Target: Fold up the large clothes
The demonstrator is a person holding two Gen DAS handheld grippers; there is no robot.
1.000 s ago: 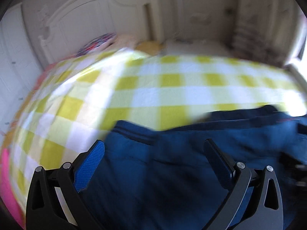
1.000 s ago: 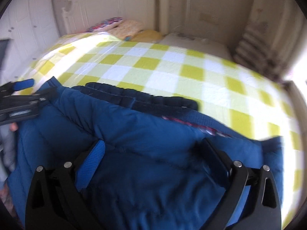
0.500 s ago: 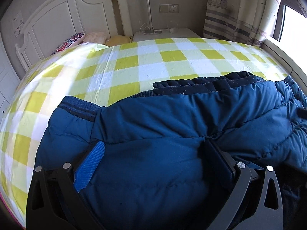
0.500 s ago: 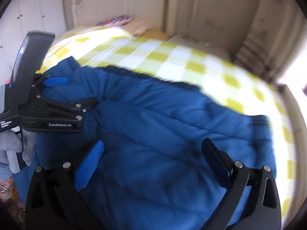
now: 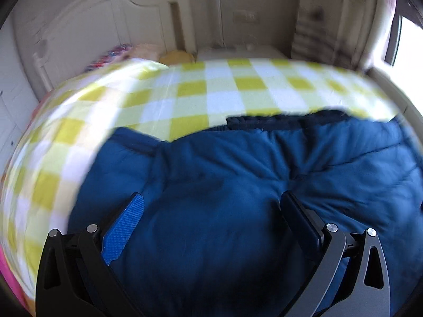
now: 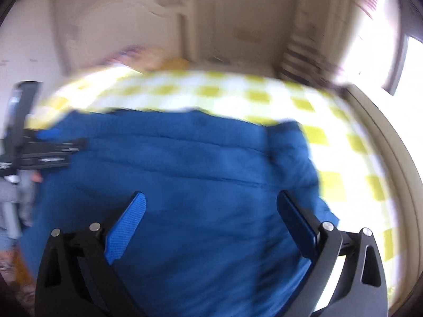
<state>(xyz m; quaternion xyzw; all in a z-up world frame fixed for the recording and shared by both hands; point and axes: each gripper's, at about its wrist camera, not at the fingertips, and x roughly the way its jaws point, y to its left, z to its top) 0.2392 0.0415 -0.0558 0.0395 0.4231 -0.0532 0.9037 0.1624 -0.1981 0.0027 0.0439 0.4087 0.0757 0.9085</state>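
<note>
Jacket [image 5: 224, 185], blue, padded/quilted, lies spread on bed [image 5: 185, 100] w/ yellow-white check cover; occupies near part of bed in both views, far part of cover bare. Dark navy ribbed edge of jacket [image 5: 264, 122] visible along its far side in left wrist view. Both views motion-blurred, detail limited.

Left tongs [image 5: 211, 206]: jaws spread wide, nothing between pads; jacket fabric directly beyond and below them. Blue textured pad on left finger [image 5: 124, 232], dark pad on right finger. Contact w/ fabric: cannot tell.

Right tongs [image 6: 210, 203]: jaws likewise wide apart, gripping nothing; positioned over jacket, toward its right-hand portion, check cover showing just beyond right finger. Contact w/ fabric: cannot tell.

In right wrist view, left tongs [image 6: 53, 137] appear at frame's left edge, seen side-on, over/at jacket's left end; blue pad tip near fabric. Gloved hand in grey [image 6: 15, 198] below it, at frame edge, blurred.

Surroundings: white panelled headboard [image 5: 92, 34] at far end of bed; patterned pillow [image 5: 111, 55] and yellow item [image 5: 175, 56] near headboard, type of latter not clear. White nightstand [image 5: 238, 52] beside bed head. Striped curtain [image 5: 325, 26] and bright window [image 5: 409, 45] at right. Pink strip [image 5: 8, 272] at lower-left edge of left wrist view, identity unclear
</note>
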